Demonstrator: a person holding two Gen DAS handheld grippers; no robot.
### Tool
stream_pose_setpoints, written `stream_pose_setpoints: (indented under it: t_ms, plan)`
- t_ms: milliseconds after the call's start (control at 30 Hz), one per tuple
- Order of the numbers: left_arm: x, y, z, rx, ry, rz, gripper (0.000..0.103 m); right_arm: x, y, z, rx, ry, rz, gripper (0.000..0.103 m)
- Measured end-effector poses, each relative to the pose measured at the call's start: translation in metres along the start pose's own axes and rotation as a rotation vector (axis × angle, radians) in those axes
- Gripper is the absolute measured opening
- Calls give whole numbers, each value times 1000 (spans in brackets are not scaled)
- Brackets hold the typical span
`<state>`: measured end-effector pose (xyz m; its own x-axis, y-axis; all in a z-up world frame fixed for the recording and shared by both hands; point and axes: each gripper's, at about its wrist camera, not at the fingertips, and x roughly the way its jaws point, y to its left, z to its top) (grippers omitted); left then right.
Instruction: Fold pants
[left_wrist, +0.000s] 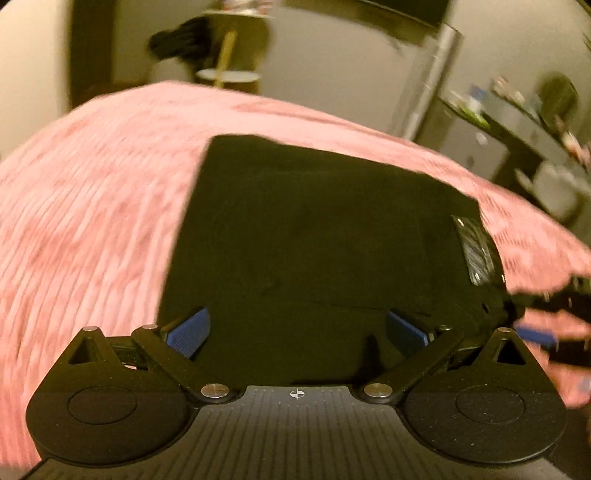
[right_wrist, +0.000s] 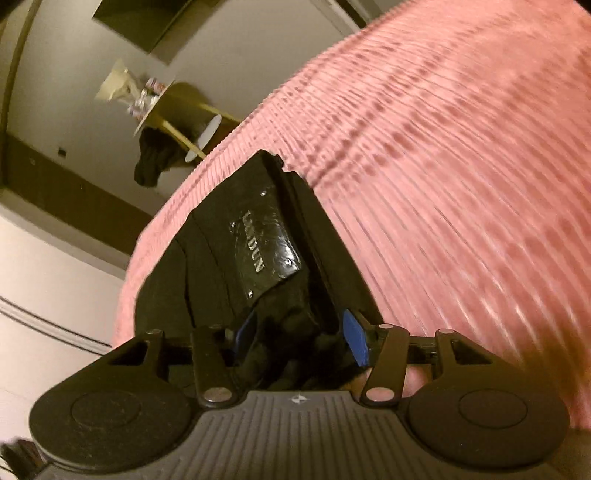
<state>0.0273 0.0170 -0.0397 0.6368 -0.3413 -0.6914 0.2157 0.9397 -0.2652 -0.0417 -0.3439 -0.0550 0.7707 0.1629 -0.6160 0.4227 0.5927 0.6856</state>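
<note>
Black pants (left_wrist: 314, 236) lie folded into a compact rectangle on a pink ribbed bedspread (left_wrist: 92, 206). A shiny black label (left_wrist: 476, 251) sits at their right edge. My left gripper (left_wrist: 295, 332) is open, its blue pads (left_wrist: 188, 332) spread wide just above the near edge of the pants. In the right wrist view the pants (right_wrist: 221, 258) show their label (right_wrist: 266, 243) up close. My right gripper (right_wrist: 299, 336) is partly closed around a bunch of the black fabric at the pants' corner, blue pads (right_wrist: 354, 339) on either side. The right gripper also shows in the left wrist view (left_wrist: 546, 321), blurred.
The pink bedspread (right_wrist: 443, 166) fills most of both views. A small round side table (left_wrist: 229, 74) with dark cloth hanging on it stands beyond the bed. A shelf with small items (left_wrist: 517, 118) stands at the right. The bed edge (right_wrist: 147, 229) drops to the floor.
</note>
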Motion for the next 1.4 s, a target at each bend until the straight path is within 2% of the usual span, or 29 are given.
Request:
stream_pose_setpoints:
  t_ms: [100,200,300,333,367,400,467,600,633,667,700,800,900,967,1000,1033,1100,1233,1300,1333,1400]
  plan:
    - [-9,18,1,-136,-46,21,103,3,-2,-4,40,31,17,56]
    - [-6,37,4,-266,-15,49,103,13,-3,-7,56,59,15,57]
    - [-6,56,3,-402,0,11,103,19,-10,-7,135,43,69,60]
    - [-7,60,2,-433,-1,-5,103,18,-12,-7,146,34,85,48]
    - [-7,64,2,-458,-1,-17,103,18,-12,-6,148,16,101,40]
    - [-7,66,2,-469,4,-22,103,17,-13,-7,149,7,128,37]
    - [-7,65,-2,-469,6,-26,103,16,-12,-8,149,-16,146,37]
    - [-3,60,-2,-443,12,-4,103,30,-15,-9,201,-17,160,50]
    - [-2,59,-1,-435,16,6,103,34,-14,-8,200,-9,156,49]
    - [-1,57,-1,-425,19,17,103,37,-11,-8,187,-6,147,48]
    - [0,56,-1,-417,20,25,103,38,-8,-8,162,-12,129,40]
    - [0,52,-2,-384,21,42,103,34,6,-10,64,-60,83,34]
    - [-1,47,-2,-346,17,64,103,19,24,-14,-47,-139,86,31]
    - [-2,43,-3,-314,4,76,103,11,26,-13,-49,-182,98,30]
    - [-2,42,-2,-301,0,80,103,10,25,-12,-45,-194,72,30]
    - [-2,40,-2,-291,-2,85,103,13,24,-10,-55,-185,34,32]
    - [1,38,-1,-272,1,87,103,32,16,-6,-34,-86,-45,36]
    - [5,35,0,-249,13,86,103,30,13,5,-2,-40,20,51]
    - [6,35,2,-234,13,78,103,21,15,11,-33,-55,13,54]
    - [7,35,4,-223,15,73,103,17,14,14,-49,-67,15,61]
    - [12,35,9,-206,23,62,103,11,16,22,-102,-93,-8,66]
